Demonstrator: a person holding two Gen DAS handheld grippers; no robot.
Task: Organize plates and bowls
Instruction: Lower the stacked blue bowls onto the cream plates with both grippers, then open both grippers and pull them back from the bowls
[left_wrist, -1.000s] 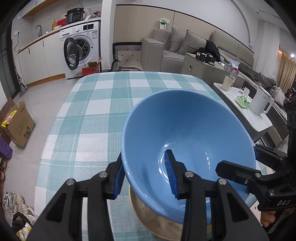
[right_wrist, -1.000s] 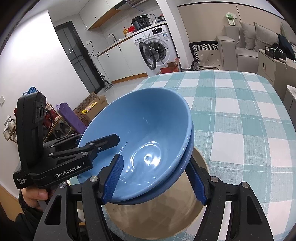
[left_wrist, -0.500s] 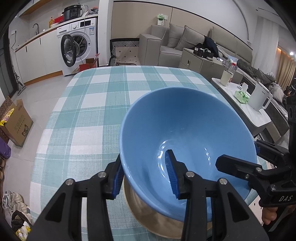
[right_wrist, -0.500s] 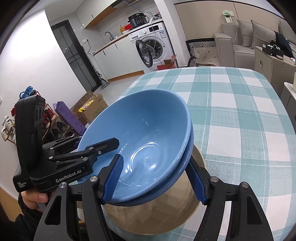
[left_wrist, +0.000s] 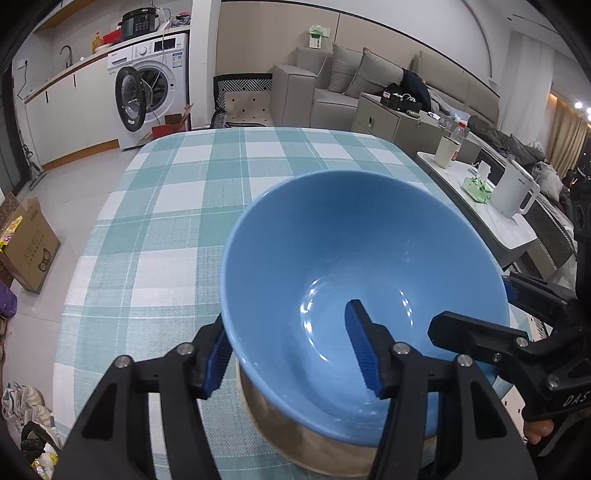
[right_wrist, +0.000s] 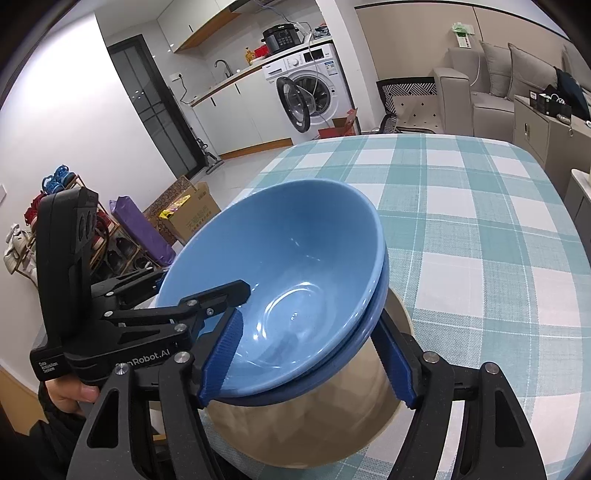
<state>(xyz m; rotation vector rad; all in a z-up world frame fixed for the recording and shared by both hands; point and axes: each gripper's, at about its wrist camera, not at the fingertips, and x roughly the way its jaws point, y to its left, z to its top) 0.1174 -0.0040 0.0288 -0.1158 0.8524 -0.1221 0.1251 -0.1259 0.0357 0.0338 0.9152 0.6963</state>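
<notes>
A stack of bowls shows in both views: a blue bowl (left_wrist: 362, 266) on top, a second blue bowl (right_wrist: 354, 365) nested under it, and a beige bowl (right_wrist: 314, 417) at the bottom. My left gripper (left_wrist: 291, 354) is shut on the top blue bowl's near rim, one finger inside and one outside. My right gripper (right_wrist: 306, 358) straddles the opposite side of the stack, one finger inside the top bowl and one outside against the lower blue bowl's rim. The stack hangs over the near part of the checked table (left_wrist: 177, 192).
A teal and white checked cloth covers the table (right_wrist: 480, 229). A side table with a white kettle (left_wrist: 513, 192) stands to the right. A cardboard box (left_wrist: 26, 251) sits on the floor to the left. A washing machine (left_wrist: 151, 85) and sofa stand beyond.
The bowl stack and both grippers have drawn back toward the table's near edge; more of the cloth shows beyond the bowls. Both grips look unchanged.
</notes>
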